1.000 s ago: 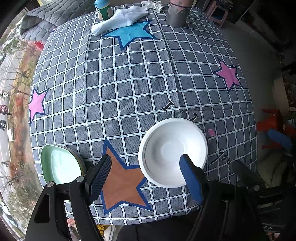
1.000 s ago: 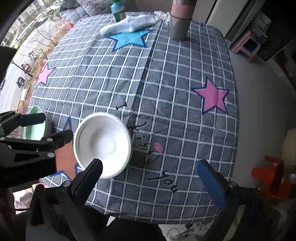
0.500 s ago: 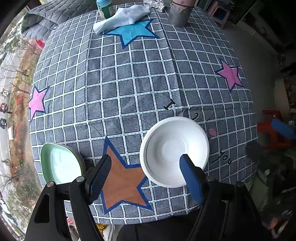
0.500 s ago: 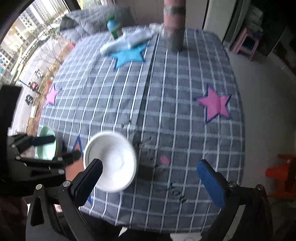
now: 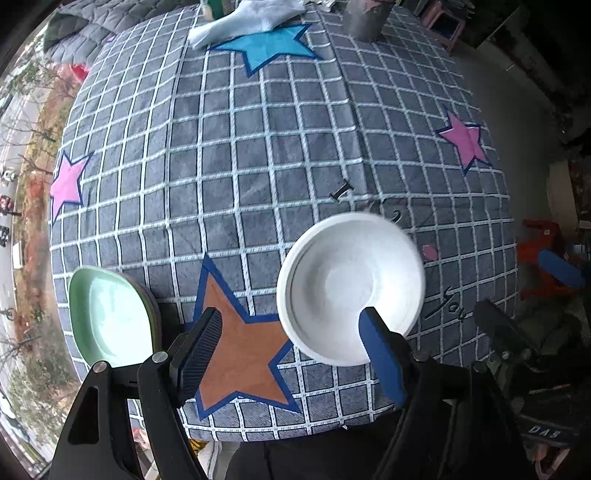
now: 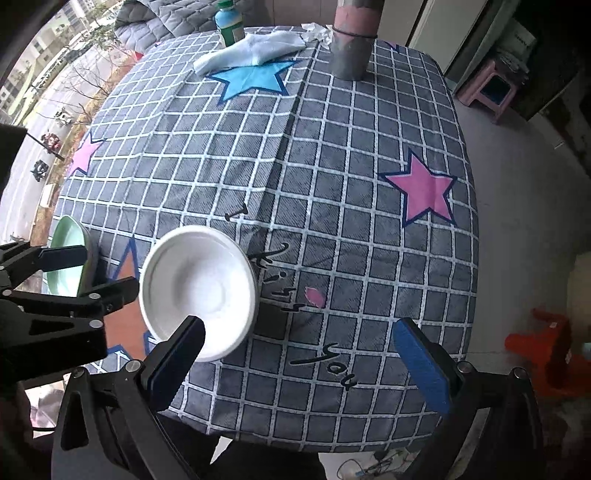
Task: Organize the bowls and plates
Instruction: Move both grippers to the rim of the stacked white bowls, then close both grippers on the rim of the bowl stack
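Note:
A white bowl (image 5: 351, 288) sits on the checked tablecloth near the front edge, beside a brown star. A pale green plate (image 5: 107, 317) lies at the front left corner with a darker rim showing under it. My left gripper (image 5: 291, 350) points down over the brown star, open, with nothing between its pads. Its blue finger (image 5: 380, 354) crosses the bowl's near rim in the picture. In the right wrist view the bowl (image 6: 199, 291), the plate (image 6: 68, 240) and the left gripper (image 6: 88, 273) appear at the left. My right gripper (image 6: 299, 365) hangs open and empty over the front edge.
At the far end stand a grey post (image 6: 354, 48) and a green-capped bottle (image 6: 229, 22), with a pale blue cloth (image 6: 255, 51) beside them. A pink stool (image 6: 491, 88) and a red stool (image 6: 546, 347) are on the floor to the right. The tablecloth (image 6: 332, 166) has a centre fold.
Bowl, plate and left gripper stay put. The right wrist view drew back and blurred half a second ago, then returned to nearly where it was.

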Demonstrator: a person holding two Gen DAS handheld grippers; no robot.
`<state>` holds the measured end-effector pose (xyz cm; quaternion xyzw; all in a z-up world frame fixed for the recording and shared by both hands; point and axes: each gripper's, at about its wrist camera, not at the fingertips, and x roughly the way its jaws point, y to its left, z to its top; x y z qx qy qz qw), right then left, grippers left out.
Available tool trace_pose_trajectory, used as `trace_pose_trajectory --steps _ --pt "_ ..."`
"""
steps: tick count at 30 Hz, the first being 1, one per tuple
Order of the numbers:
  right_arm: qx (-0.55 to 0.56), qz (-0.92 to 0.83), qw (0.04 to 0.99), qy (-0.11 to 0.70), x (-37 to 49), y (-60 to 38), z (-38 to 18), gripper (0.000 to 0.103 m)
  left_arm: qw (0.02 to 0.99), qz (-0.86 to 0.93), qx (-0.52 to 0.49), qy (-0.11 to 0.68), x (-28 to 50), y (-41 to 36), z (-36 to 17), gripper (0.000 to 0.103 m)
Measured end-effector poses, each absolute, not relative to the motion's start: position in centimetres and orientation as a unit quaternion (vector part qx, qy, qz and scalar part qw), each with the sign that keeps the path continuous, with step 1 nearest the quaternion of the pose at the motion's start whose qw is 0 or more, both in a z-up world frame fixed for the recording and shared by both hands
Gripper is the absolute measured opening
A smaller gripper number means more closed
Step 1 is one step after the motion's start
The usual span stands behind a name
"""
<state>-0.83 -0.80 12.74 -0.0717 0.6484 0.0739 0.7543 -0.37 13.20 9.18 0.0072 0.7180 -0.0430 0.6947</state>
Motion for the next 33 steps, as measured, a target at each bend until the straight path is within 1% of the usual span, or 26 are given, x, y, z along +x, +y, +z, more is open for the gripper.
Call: trace_pose_trajectory --steps 4,12,19,29,30,31,33 --pt "-0.050 0.073 0.742 0.664 -1.3 -1.5 11.1 0.103 0.686 -0.036 -0.014 0.727 -1.4 13.7 7.8 0.080" --pt "-0.048 0.083 0.721 0.687 -0.7 -0.9 7.9 0.103 0.673 -0.014 -0.037 0.738 -2.2 14.5 5.3 0.080" --pt "-0.087 0.105 0.716 0.684 0.3 1.5 7.1 0.103 0.671 0.002 -0.029 0.741 -2.1 14.2 4.1 0.079" --pt "-0.098 0.106 0.704 0.695 1.1 2.5 5.3 0.102 0.670 0.008 -0.042 0.741 -3.5 15.0 2.5 0.079" --pt "-0.099 0.105 0.704 0.695 1.1 2.6 5.1 0.098 0.671 0.007 -0.043 0.741 -3.6 15.0 2.4 0.079" --pt "-0.096 0.107 0.702 0.698 1.2 2.7 4.8 0.089 0.671 0.007 -0.044 0.740 -3.6 15.1 2.3 0.079" --pt "-0.093 0.109 0.696 0.704 1.5 2.9 3.8 0.081 0.672 0.004 -0.047 0.739 -4.0 15.0 1.6 0.079"
